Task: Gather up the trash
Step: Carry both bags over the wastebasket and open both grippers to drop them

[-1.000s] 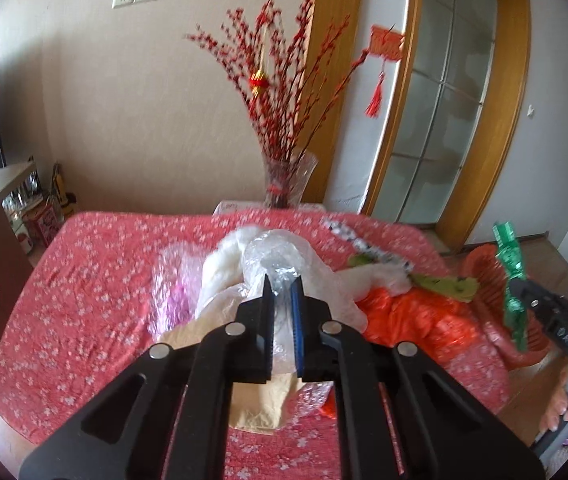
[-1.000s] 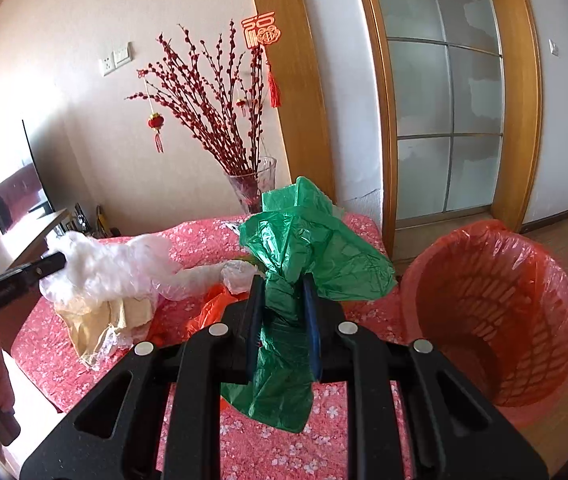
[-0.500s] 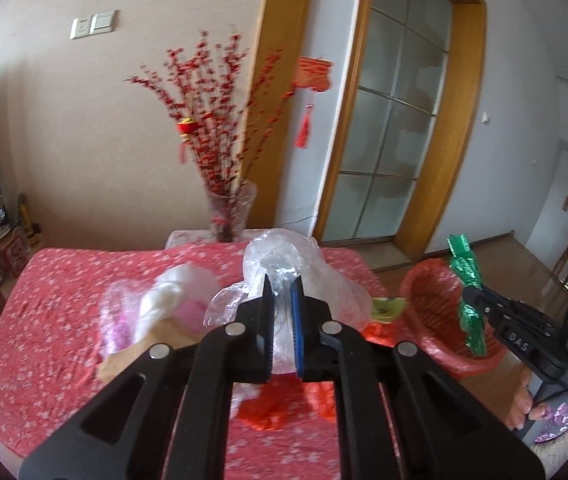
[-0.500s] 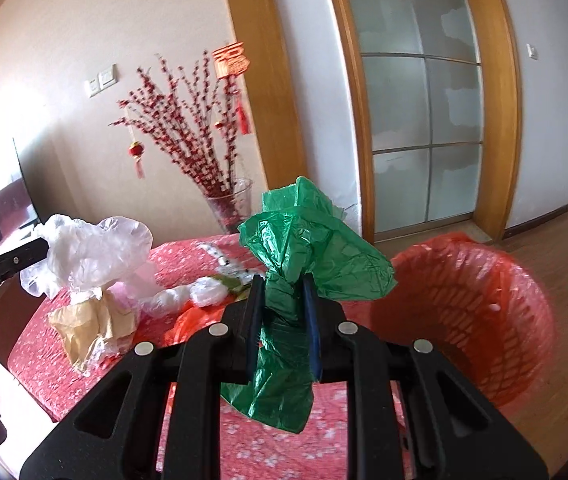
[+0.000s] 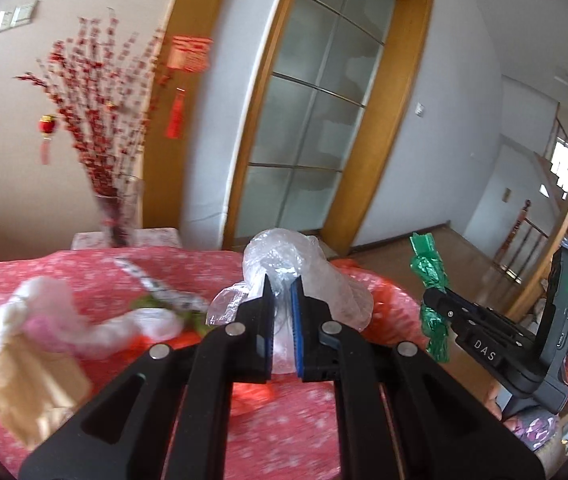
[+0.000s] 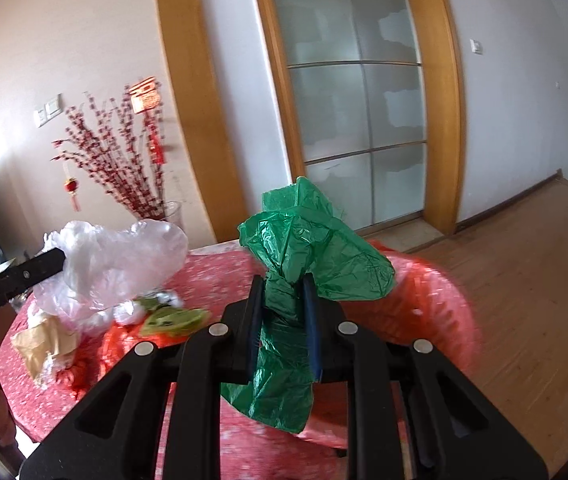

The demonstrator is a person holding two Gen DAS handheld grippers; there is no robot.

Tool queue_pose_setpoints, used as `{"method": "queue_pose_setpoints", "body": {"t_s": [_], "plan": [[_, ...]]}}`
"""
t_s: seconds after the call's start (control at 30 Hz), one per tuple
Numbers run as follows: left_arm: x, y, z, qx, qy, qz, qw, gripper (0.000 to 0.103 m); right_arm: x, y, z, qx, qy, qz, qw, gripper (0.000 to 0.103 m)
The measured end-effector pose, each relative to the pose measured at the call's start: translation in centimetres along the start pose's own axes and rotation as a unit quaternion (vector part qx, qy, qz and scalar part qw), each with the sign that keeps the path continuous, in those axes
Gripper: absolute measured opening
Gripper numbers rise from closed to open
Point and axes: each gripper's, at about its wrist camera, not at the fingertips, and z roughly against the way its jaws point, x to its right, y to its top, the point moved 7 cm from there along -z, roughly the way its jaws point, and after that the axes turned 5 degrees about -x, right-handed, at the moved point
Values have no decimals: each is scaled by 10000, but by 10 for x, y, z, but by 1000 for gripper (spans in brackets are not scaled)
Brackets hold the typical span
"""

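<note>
My left gripper (image 5: pixel 281 284) is shut on a clear plastic bag (image 5: pixel 288 256) and holds it above the red floral table (image 5: pixel 188 432). It also shows in the right wrist view (image 6: pixel 124 256). My right gripper (image 6: pixel 283 284) is shut on a crumpled green plastic bag (image 6: pixel 308 248), seen from the side in the left wrist view (image 5: pixel 430 272). The orange trash basket (image 6: pixel 436 304) sits just behind and right of the green bag, mostly hidden by it. White plastic (image 5: pixel 44 304), brown paper (image 5: pixel 24 384) and orange plastic (image 6: pixel 124 336) lie on the table.
A glass vase of red branches (image 5: pixel 118 208) stands at the table's far edge. A glass door with a wooden frame (image 6: pixel 356 120) is behind. Wooden floor (image 6: pixel 524 300) lies to the right of the table.
Both grippers have swung to the right with their bags. The basket has come closer in front of the right gripper. The table trash has slid to the left in both views.
</note>
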Motion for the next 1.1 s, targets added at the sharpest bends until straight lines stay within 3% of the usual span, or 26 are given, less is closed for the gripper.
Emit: {"method": "queue_pose_setpoints", "body": {"t_s": [0.43, 0.93, 1.1], "plan": [[66, -8, -77, -370, -629, -82, 9973, 9, 63, 4, -9, -10, -307, -439, 9986, 20], [89, -26, -133, -799, -792, 12, 9937, 11, 86, 3, -35, -145, -316, -648, 9973, 20], [81, -36, -143, -952, -684, 122, 9930, 31, 93, 0, -43, -264, -257, -812, 9960, 28]]}}
